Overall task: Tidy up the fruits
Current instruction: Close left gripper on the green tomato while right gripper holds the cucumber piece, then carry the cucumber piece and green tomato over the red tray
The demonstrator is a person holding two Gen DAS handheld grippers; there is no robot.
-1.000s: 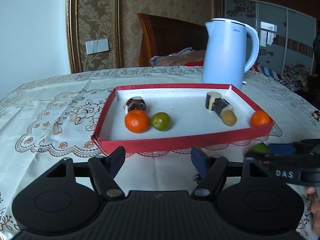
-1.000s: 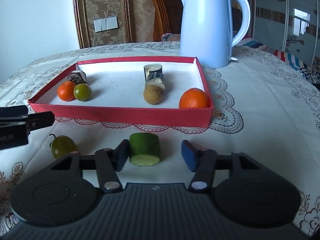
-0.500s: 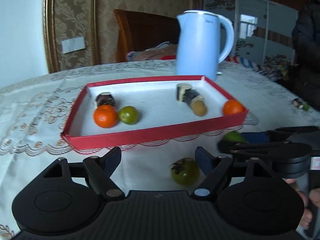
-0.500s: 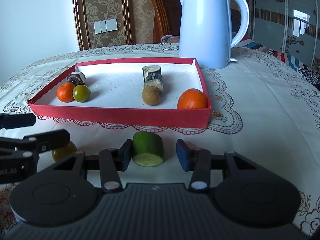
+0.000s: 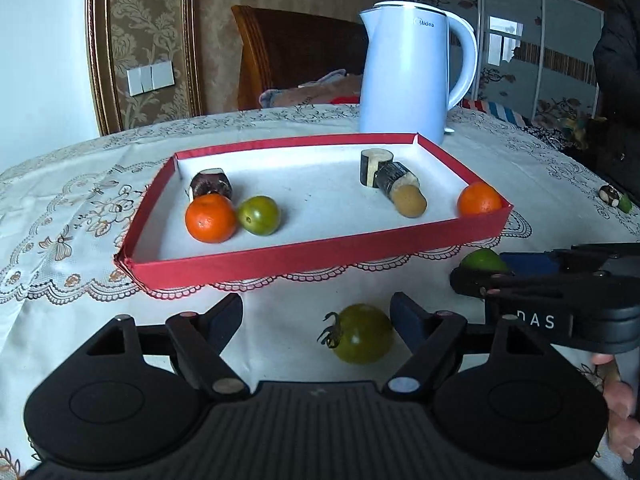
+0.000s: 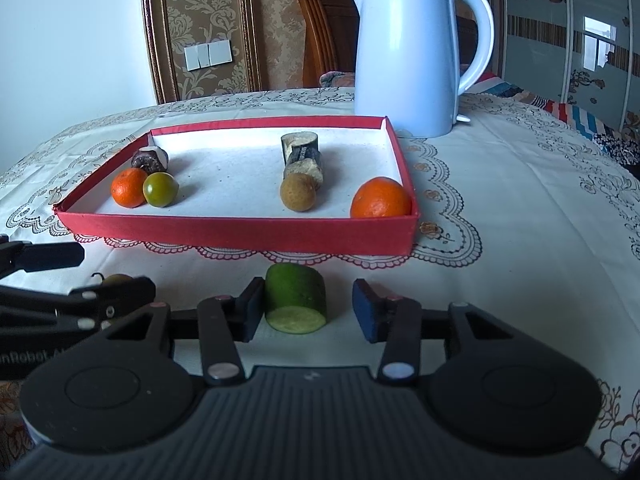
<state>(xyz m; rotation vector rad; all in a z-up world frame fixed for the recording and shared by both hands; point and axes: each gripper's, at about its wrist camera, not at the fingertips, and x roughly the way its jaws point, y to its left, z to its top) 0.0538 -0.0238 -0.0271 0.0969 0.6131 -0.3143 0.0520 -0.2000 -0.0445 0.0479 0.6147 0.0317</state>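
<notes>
A red tray [image 5: 320,258] [image 6: 240,232] with a white floor holds two oranges [image 5: 210,218] [image 6: 380,199], a green fruit [image 5: 259,215], a brown kiwi [image 6: 298,192] and several dark cane pieces [image 5: 386,172]. A green tomato [image 5: 362,334] lies on the tablecloth between the fingers of my open left gripper [image 5: 318,316], close to the right finger. A cut green cucumber piece [image 6: 296,298] lies between the fingers of my open right gripper [image 6: 308,306], against the left finger, apart from the right one.
A pale blue kettle [image 5: 412,80] [image 6: 416,52] stands behind the tray's right end. A wooden chair [image 5: 288,56] is behind the table. Small loose pieces [image 5: 614,198] lie at the far right table edge. Each gripper shows in the other's view.
My left gripper has swung right and come around the green tomato, which was out of its view one second ago. My right gripper has narrowed around the cucumber piece.
</notes>
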